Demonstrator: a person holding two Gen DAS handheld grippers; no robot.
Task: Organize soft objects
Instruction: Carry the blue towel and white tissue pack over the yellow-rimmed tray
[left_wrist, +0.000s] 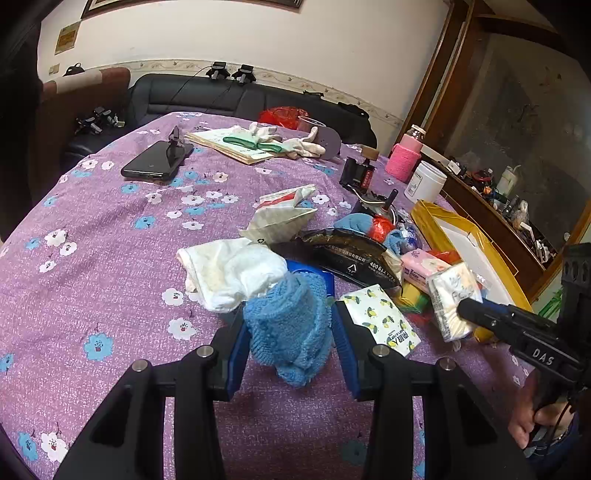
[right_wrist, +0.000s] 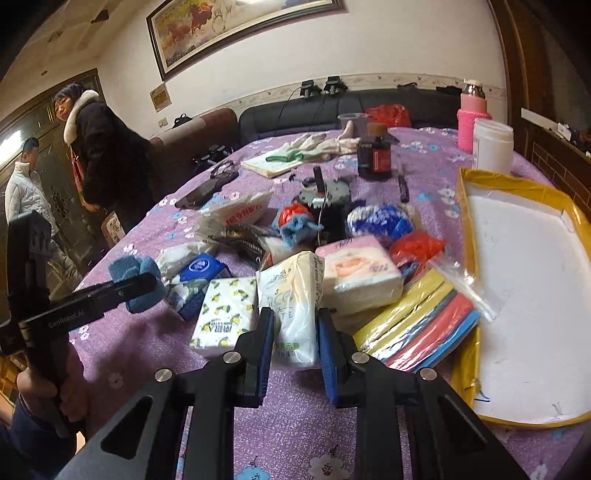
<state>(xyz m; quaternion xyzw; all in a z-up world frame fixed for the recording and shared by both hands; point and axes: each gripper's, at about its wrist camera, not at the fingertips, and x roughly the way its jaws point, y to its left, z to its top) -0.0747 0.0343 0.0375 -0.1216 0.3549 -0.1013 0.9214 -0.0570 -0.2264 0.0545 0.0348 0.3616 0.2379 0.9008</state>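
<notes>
Now both my grippers loaded, mid-carry over purple floral tablecloth (left_wrist: 110, 258).

My left gripper (left_wrist: 291, 332) clamps blue knitted cloth (left_wrist: 288, 325), bunched between pads.

My right gripper (right_wrist: 295, 332) pinches white tissue pack (right_wrist: 295, 295), upright, above pile.

Next, I judge: swing each load to yellow-rimmed tray (right_wrist: 465, 192) at right, white floor bare, then let go.

Count, near to far: one lemon-print tissue pack (right_wrist: 225, 314), one pink tissue pack (right_wrist: 358, 269), one bag of coloured cloths (right_wrist: 424, 325), two onlookers.

place: home, probably living room | sofa (left_wrist: 207, 96); framed painting (right_wrist: 236, 26)
</notes>
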